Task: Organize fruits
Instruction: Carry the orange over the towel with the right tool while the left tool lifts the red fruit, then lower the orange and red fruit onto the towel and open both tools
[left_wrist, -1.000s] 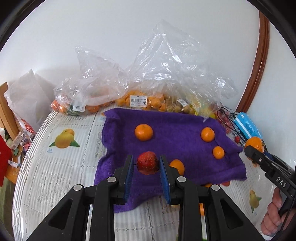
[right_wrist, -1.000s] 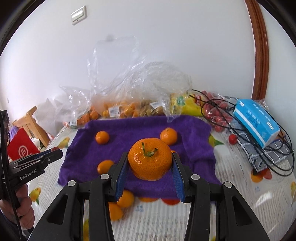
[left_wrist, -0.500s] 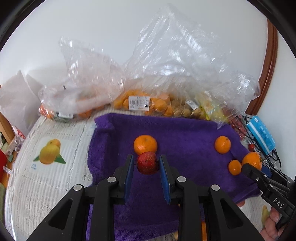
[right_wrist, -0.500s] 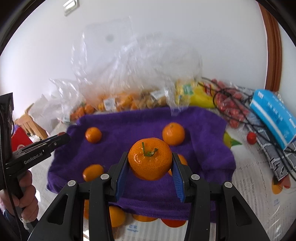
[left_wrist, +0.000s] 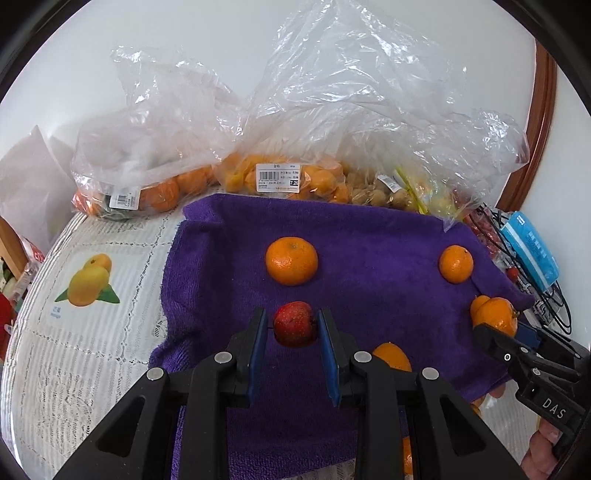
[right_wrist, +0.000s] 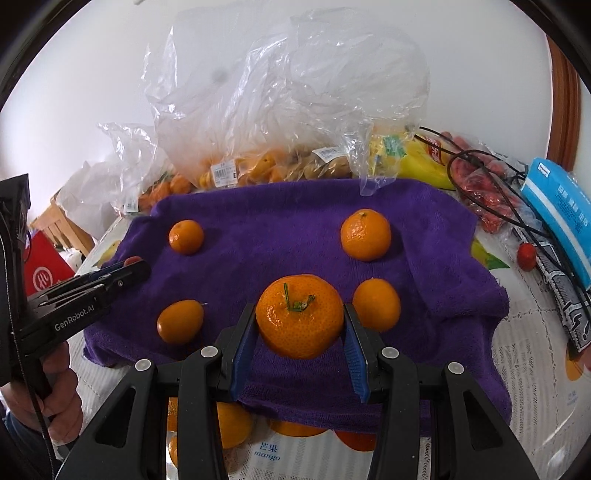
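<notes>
Now both tools carry fruit over the purple towel (left_wrist: 369, 236).
Left tool (left_wrist: 294, 329) clamps a small red fruit (left_wrist: 294, 324); right tool (right_wrist: 300, 322) clamps a big mandarin (right_wrist: 300, 315). Lower each gently into a free patch, clear of the mandarin at twelve o'clock (left_wrist: 291, 260), before releasing. Since a second ago, both have pushed farther over the towel.

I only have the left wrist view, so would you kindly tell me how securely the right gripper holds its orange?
Observer: The right gripper has both blue pads against the stemmed orange's sides, with its green stem upward.
Operator: What lies nearest me, past the towel?
Observer: At least three oranges sit on the tablecloth by the purple towel's near edge.
Operator: And behind the bags?
Observer: Yellow bananas at the towel's far edge.
</notes>
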